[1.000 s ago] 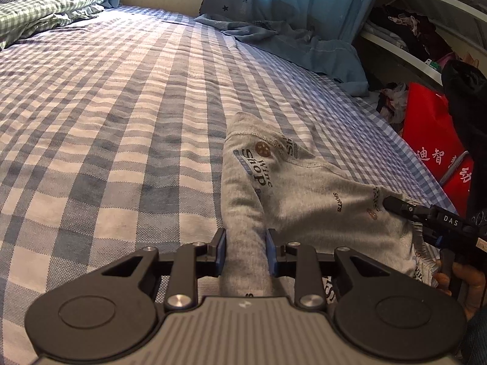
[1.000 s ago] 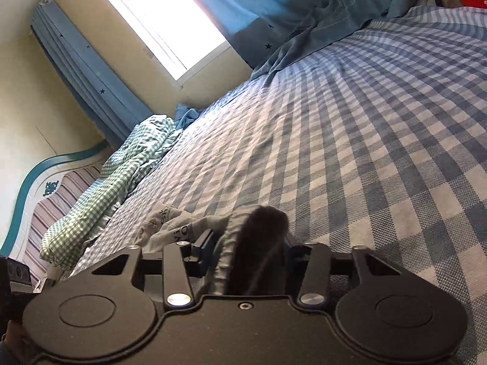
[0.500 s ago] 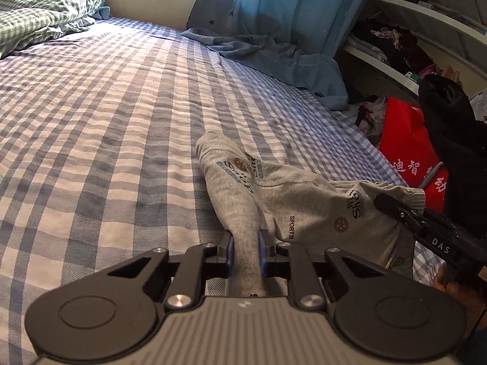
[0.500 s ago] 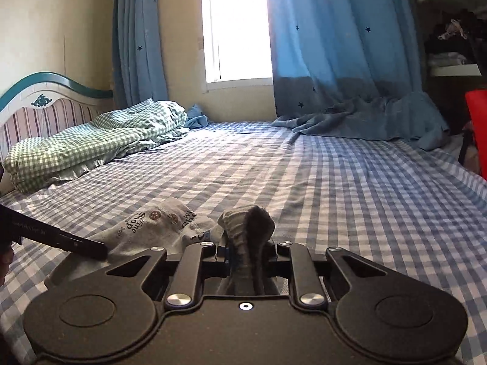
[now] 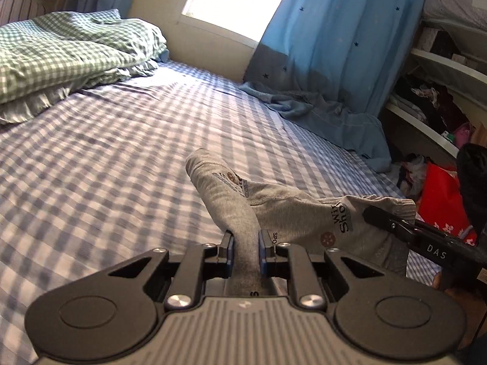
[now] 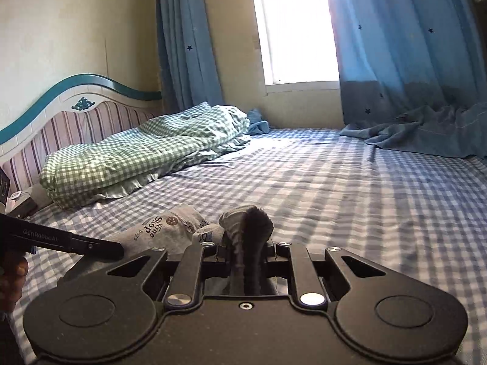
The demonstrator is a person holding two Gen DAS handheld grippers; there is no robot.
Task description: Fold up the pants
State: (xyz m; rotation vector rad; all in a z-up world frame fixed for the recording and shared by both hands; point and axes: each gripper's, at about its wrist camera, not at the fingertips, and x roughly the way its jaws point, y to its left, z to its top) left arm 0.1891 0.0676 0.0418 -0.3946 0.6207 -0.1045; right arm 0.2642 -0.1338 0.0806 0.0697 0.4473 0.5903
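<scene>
Two grippers of mine clamp the soft grey knit pants (image 5: 283,213) on the blue-and-white checked bedsheet (image 5: 106,182). Left gripper (image 5: 246,245) pinches a rolled tube of leg fabric between blue pads; right gripper (image 6: 246,248) squeezes a bunched, ribbed fold near the waist. Printed lettering and round badges dot the jersey, which sags between the tools. Far left, a rumpled green gingham quilt (image 6: 137,158); far right, blue starred curtains (image 6: 411,45) pool on the mattress.
</scene>
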